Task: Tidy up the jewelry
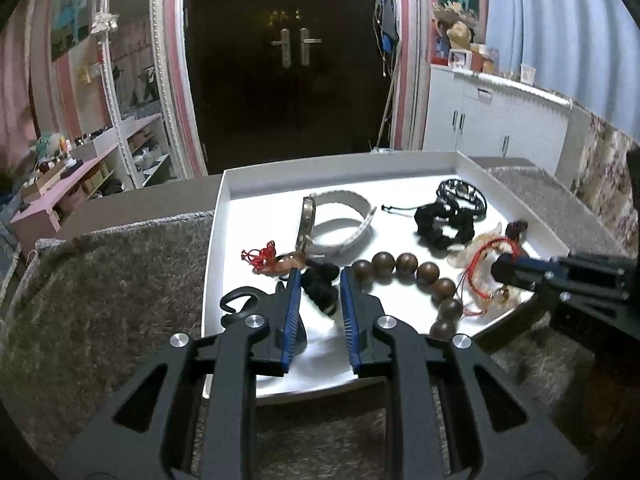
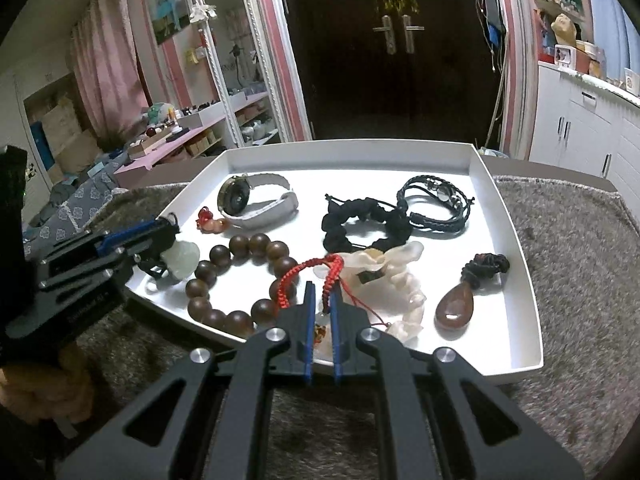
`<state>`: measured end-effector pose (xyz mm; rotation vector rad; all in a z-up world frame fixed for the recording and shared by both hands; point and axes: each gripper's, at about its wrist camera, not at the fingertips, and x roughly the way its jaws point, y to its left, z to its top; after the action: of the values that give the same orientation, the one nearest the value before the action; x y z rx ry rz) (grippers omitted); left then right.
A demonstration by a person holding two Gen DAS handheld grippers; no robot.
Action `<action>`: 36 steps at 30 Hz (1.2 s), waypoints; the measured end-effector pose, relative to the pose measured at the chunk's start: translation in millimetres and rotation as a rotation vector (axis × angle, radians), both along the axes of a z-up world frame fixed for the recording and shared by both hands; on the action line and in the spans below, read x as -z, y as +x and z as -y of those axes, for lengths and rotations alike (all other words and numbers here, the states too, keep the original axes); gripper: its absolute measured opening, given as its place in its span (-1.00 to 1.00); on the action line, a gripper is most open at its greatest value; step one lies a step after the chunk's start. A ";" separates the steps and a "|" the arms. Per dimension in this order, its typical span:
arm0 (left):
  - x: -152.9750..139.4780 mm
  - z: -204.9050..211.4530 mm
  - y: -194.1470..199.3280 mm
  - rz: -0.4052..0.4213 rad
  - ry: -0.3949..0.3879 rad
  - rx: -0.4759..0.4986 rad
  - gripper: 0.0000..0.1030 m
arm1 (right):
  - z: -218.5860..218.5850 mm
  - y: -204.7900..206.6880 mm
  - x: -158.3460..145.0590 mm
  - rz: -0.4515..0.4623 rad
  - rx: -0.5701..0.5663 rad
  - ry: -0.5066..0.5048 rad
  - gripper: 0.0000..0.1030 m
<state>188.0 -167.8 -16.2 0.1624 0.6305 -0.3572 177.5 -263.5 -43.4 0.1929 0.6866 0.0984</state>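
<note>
Right gripper [image 2: 322,300] clamping red cord bracelet [image 2: 320,274]; left gripper [image 1: 318,280] apart; cord risks snagging wooden beads [image 2: 240,276].

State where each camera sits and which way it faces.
Left wrist: rides the left tongs at the white tray's near-left corner, facing the dark double door; right tongs enter from the right.
Right wrist: rides the right tongs at the tray's near edge, pinching a red braided cord bracelet; left tongs show left.
Shared: brown wooden bead bracelet.
</note>
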 end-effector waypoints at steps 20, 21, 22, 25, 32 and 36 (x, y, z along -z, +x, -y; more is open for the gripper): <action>3.6 -3.1 -0.6 -0.013 -0.020 -0.022 -0.49 | -1.2 -7.8 -5.1 0.011 0.040 -0.064 -0.25; 3.2 -2.7 -1.4 -0.012 -0.022 -0.020 -0.48 | -1.3 -8.5 -5.4 0.013 0.040 -0.067 -0.25; 3.3 -2.1 -2.8 -0.010 -0.023 -0.020 -0.45 | -1.7 -9.2 -5.5 0.016 0.041 -0.070 -0.25; 3.1 -1.0 -6.2 0.004 -0.020 -0.021 -0.35 | -2.8 -10.9 -6.1 0.020 0.044 -0.079 -0.24; 0.2 -1.6 -10.1 0.029 -0.024 -0.019 -0.28 | -2.4 -12.4 -7.2 0.026 0.049 -0.089 -0.23; -0.8 -2.7 -10.7 0.038 -0.026 -0.019 -0.05 | -3.3 -14.9 -9.9 0.034 0.051 -0.100 -0.17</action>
<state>177.4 -165.0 -15.4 0.1375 0.5888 -0.3429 162.6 -260.2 -33.5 0.1121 0.6503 0.0182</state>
